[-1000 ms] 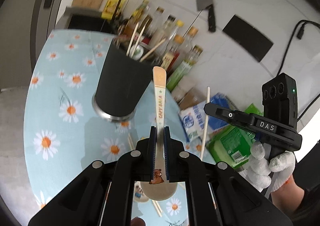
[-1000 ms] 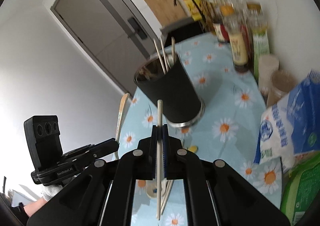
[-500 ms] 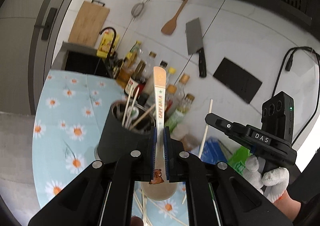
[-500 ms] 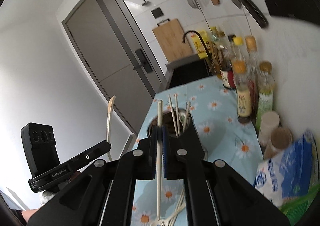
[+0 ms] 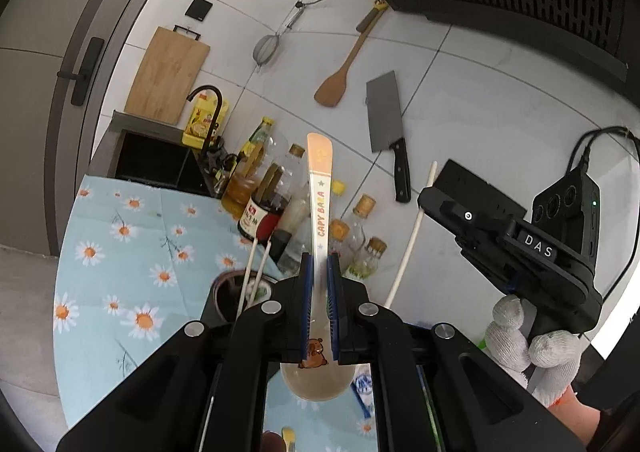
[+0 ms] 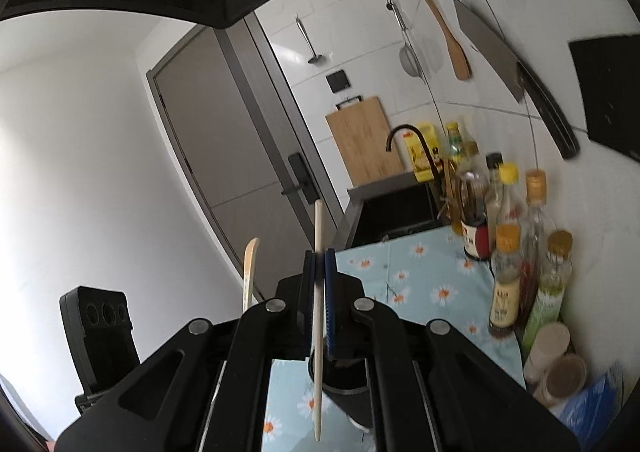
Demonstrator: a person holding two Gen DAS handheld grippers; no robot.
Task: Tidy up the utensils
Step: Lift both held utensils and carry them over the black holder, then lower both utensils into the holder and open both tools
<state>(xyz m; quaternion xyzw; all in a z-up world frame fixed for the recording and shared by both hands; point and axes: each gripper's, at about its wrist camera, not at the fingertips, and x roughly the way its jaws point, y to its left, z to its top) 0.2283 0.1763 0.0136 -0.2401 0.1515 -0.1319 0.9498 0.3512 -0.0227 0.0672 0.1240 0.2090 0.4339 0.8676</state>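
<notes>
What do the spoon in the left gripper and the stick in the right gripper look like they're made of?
Spoon: probably glossy plastic or melamine; smooth cream surface with printed lettering and a cartoon. Chopstick: looks like pale, matte plastic or light wood; uniform off-white, no visible grain.

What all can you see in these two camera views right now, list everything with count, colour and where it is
Spoon: one, white with orange tip, clamped in left gripper.
Chopstick: one, cream, clamped in right gripper.
Utensil cup: one, dark, below left gripper, holding two pale chopsticks.
Tablecloth: one, light blue with daisies, on counter.
Bottles: several, amber and clear, along wall.
Cleaver: one, grey with black handle, on wall.
Wooden spatula: one, brown, hanging on wall.
Strainer: one, metal, hanging.
Cutting board: one, wooden, behind sink.
Left gripper: black, shut.
Right gripper: black, shut.
Gloved hand: white, holding right gripper.
</notes>
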